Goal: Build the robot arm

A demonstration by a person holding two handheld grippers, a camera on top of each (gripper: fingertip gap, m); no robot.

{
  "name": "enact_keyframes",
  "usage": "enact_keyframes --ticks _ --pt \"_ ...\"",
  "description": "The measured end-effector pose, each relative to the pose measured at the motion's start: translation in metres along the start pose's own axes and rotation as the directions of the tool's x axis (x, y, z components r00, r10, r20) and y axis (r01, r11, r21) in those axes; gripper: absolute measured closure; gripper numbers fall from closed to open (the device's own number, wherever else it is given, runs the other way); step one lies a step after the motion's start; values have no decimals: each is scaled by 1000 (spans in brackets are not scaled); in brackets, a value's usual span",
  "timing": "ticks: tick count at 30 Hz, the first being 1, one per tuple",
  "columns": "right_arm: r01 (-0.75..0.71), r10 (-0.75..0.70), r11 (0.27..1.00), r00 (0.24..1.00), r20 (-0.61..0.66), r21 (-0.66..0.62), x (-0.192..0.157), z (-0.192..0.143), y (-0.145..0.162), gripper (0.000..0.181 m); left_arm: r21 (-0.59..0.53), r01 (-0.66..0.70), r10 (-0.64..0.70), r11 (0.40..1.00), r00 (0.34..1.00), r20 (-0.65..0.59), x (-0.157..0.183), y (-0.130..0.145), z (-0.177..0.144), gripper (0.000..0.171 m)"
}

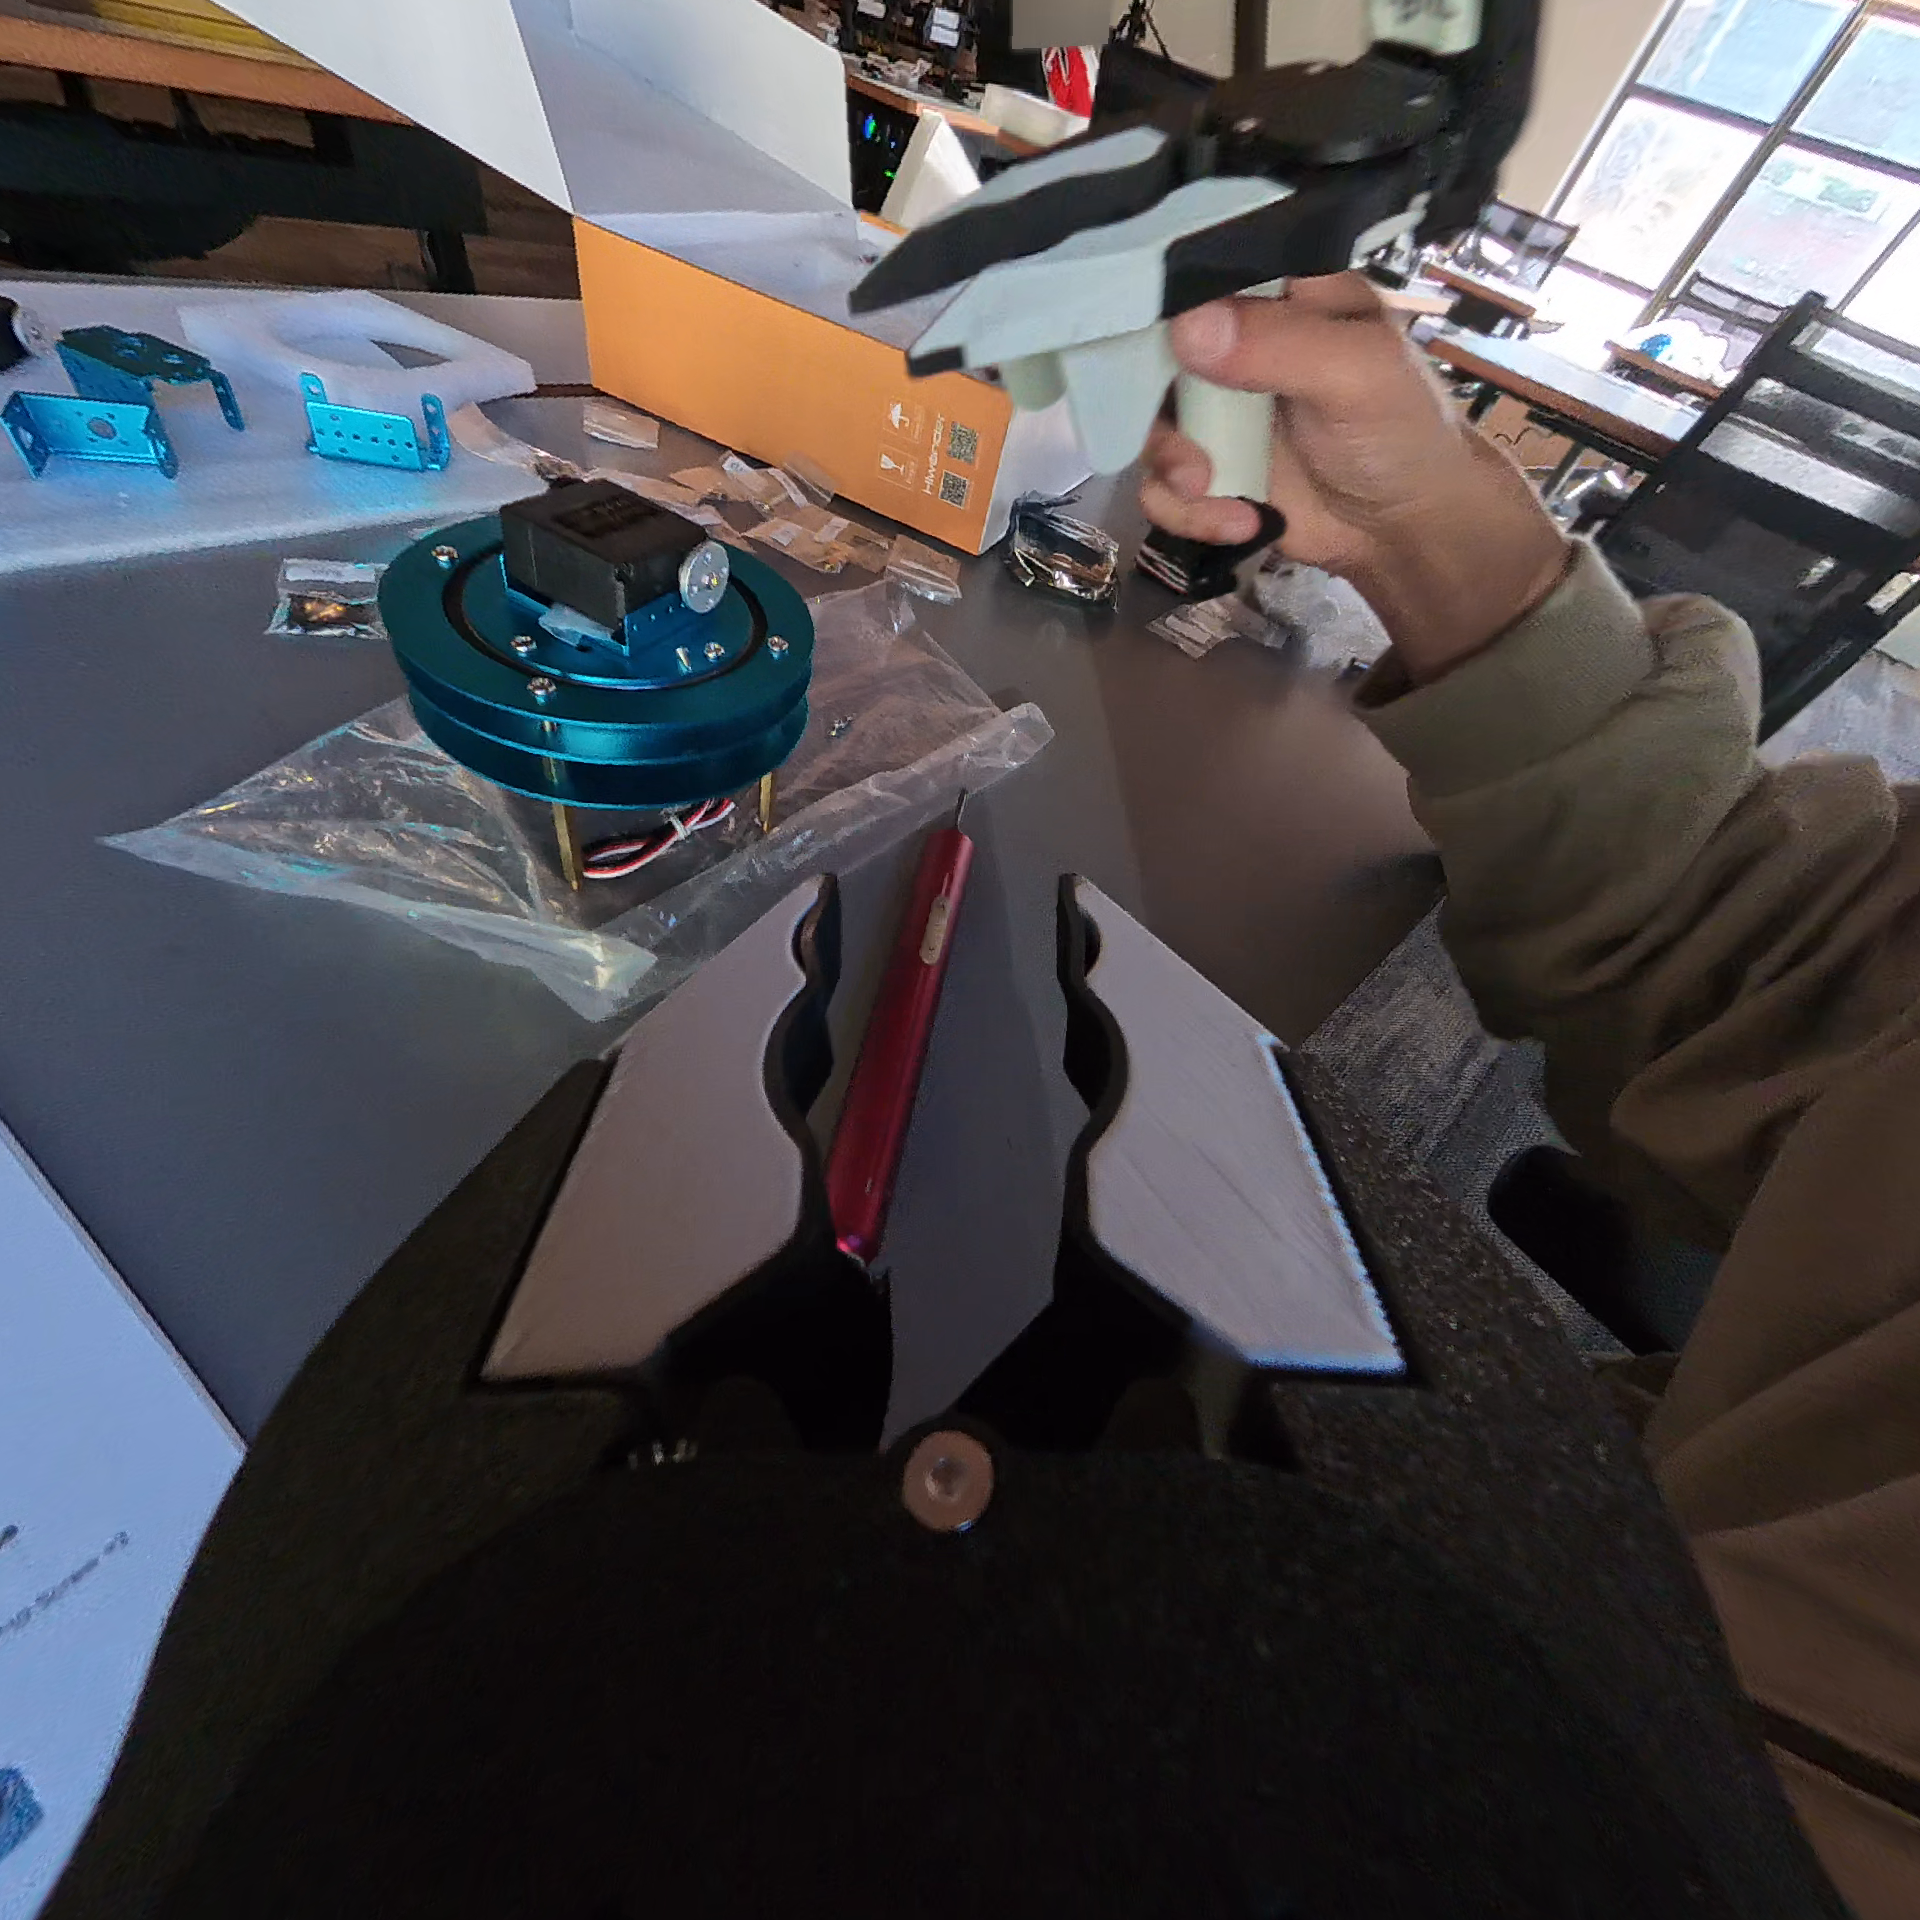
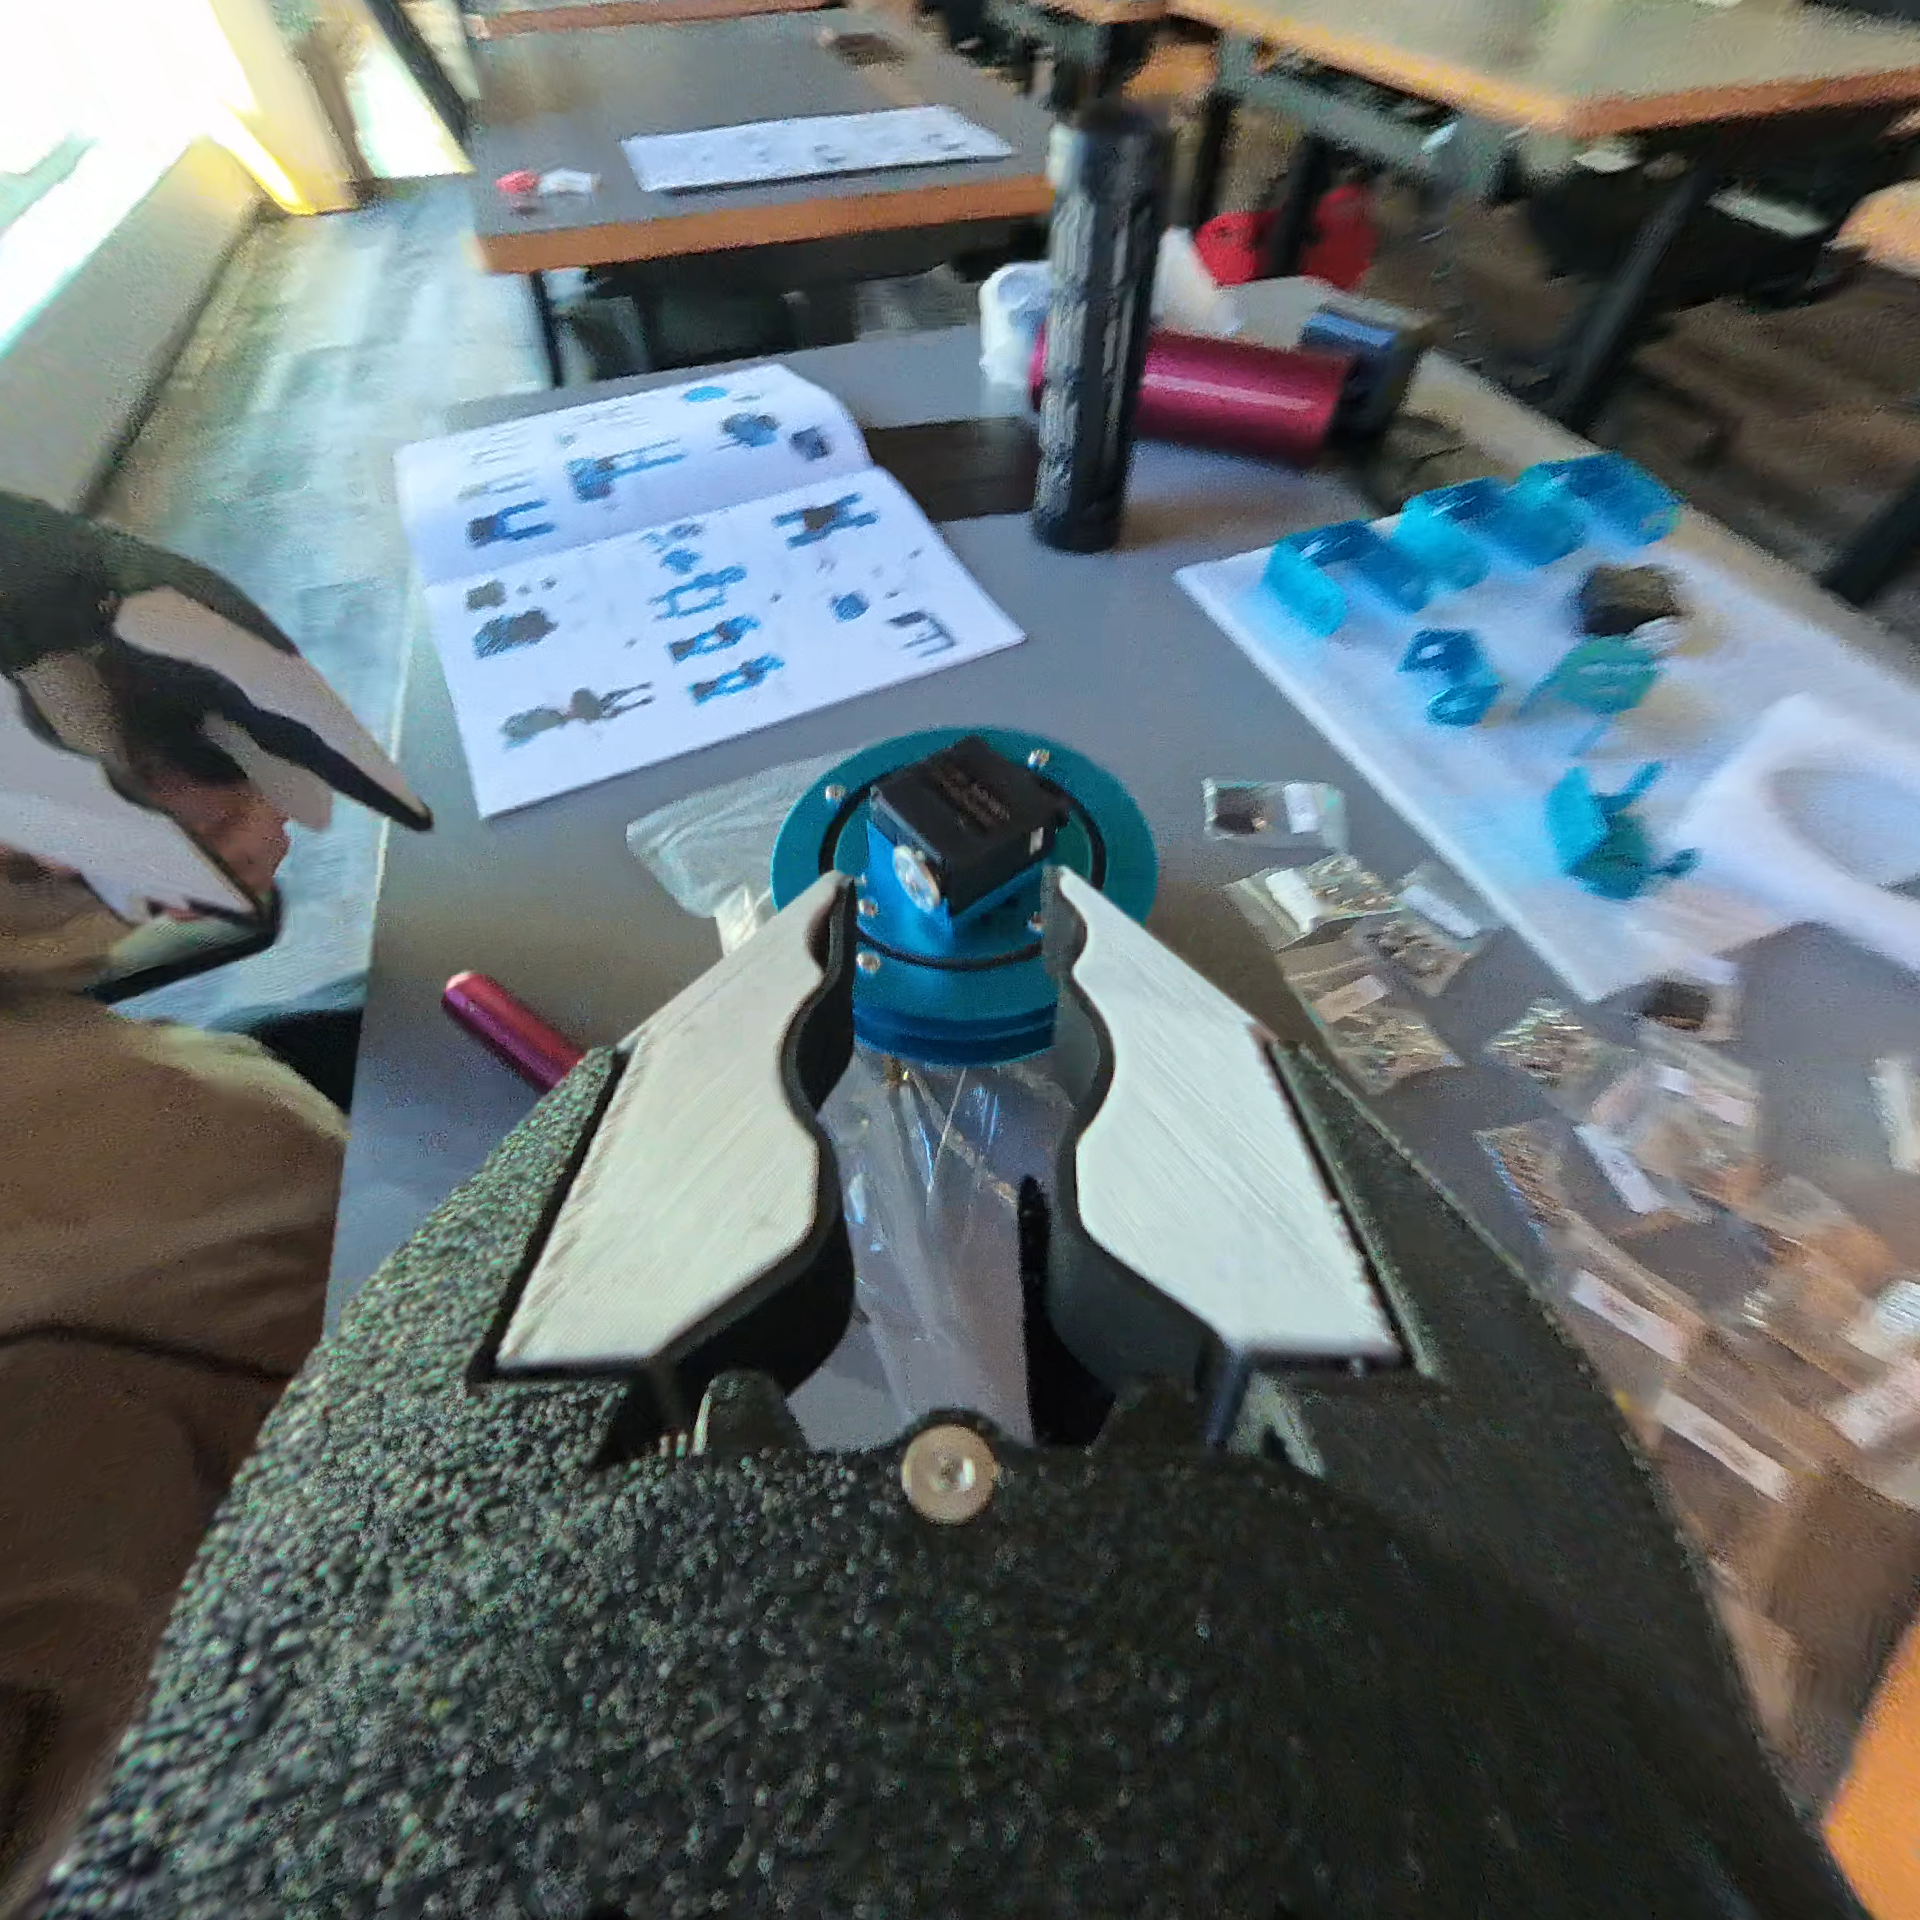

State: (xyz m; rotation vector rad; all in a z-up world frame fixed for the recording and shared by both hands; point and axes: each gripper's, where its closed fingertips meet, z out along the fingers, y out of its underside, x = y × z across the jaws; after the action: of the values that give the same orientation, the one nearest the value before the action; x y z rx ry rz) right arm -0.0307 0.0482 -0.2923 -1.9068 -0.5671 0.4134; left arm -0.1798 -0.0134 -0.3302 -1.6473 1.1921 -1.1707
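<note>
My left gripper (image 1: 945, 896) is open, low over the grey table (image 1: 208, 1039). A red screwdriver (image 1: 902, 1039) lies on the table in the gap between its fingers, touching neither that I can see. Its end also shows in the right wrist view (image 2: 507, 1023). My right gripper (image 2: 954, 883) is open and raised, aimed down at a blue round base (image 2: 961, 966) that carries a black servo (image 2: 966, 821). In the left wrist view the base (image 1: 597, 675) stands on brass posts over a clear plastic bag (image 1: 395, 831), and a hand holds the right gripper (image 1: 904, 322) above it.
An orange and white box (image 1: 769, 384) stands open behind the base. Blue metal brackets (image 1: 104, 416) and white foam (image 1: 353, 343) lie on the left. Small parts bags (image 2: 1351, 935), an open manual (image 2: 686, 582), a black bottle (image 2: 1101, 312) and a red cylinder (image 2: 1226, 395) sit on the table. About 15 cm separates my left fingertips from my right.
</note>
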Motion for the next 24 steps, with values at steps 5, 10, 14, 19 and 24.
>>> enact_keyframes --ticks 5,10,14,19,24 --pt "-61 51 997 975 217 40 10 23 36 144 -91 -2 8 996 998 66 5 17 8 131" --pt "-121 87 986 962 261 118 8 23 52 150 -246 -39 77 968 986 146 -13 12 21 132" --pt "-148 105 973 968 230 180 17 19 48 156 -281 -52 107 958 977 185 -28 -9 32 136" --pt "-237 195 956 953 230 172 34 16 49 157 -300 -58 124 952 970 208 -42 -23 59 147" --pt "-299 256 943 933 254 145 36 17 51 158 -353 -25 110 935 968 226 -60 -23 87 158"
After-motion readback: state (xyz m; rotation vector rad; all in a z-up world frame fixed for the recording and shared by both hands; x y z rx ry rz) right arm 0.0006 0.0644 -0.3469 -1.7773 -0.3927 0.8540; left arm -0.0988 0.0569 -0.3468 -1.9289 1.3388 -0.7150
